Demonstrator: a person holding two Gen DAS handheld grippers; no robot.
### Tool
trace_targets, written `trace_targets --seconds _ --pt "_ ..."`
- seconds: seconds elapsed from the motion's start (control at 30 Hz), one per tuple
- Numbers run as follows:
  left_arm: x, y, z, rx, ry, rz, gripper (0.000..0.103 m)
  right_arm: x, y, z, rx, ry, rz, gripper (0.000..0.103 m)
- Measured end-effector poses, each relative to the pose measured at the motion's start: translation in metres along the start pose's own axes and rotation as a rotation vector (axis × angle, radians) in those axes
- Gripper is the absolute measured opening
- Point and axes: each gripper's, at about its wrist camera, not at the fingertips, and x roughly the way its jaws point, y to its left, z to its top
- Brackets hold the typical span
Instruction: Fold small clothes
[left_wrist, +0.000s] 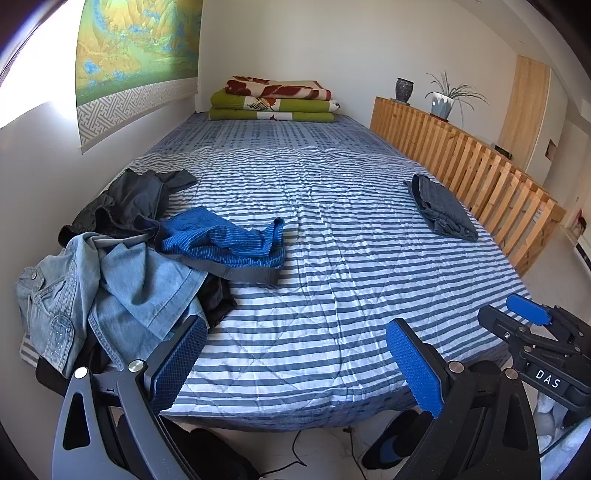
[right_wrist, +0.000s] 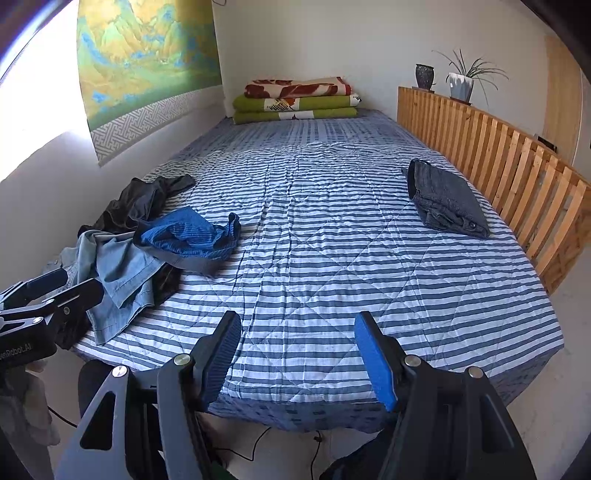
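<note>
A heap of unfolded clothes lies at the bed's left edge: a light denim garment, a blue striped garment with a grey waistband on top, and a black garment behind. One dark grey folded piece rests near the right edge. My left gripper hangs open over the bed's front edge, just right of the denim. My right gripper is open too, empty, above the front edge; it also shows at the right.
The striped quilt covers the bed. Folded blankets are stacked at the far end. A wooden slat rail runs along the right side, with a vase and potted plant on it. Cables and dark shoes lie on the floor below.
</note>
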Motion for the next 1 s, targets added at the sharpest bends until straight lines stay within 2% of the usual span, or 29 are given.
trace_targets --seconds 0.13,0.57,1.0 --pt "-0.005 -0.001 -0.002 0.003 -0.007 0.0 0.099 -0.005 0.0 -0.003 0.015 -0.023 0.004 0.06" --pt "-0.005 -0.001 0.001 0.008 -0.02 -0.006 0.099 -0.008 0.005 -0.003 -0.028 -0.012 -0.006 0.06" --pt "0.028 0.027 0.014 -0.002 0.014 0.026 0.099 0.03 0.024 0.007 -0.022 0.042 0.01 0.061"
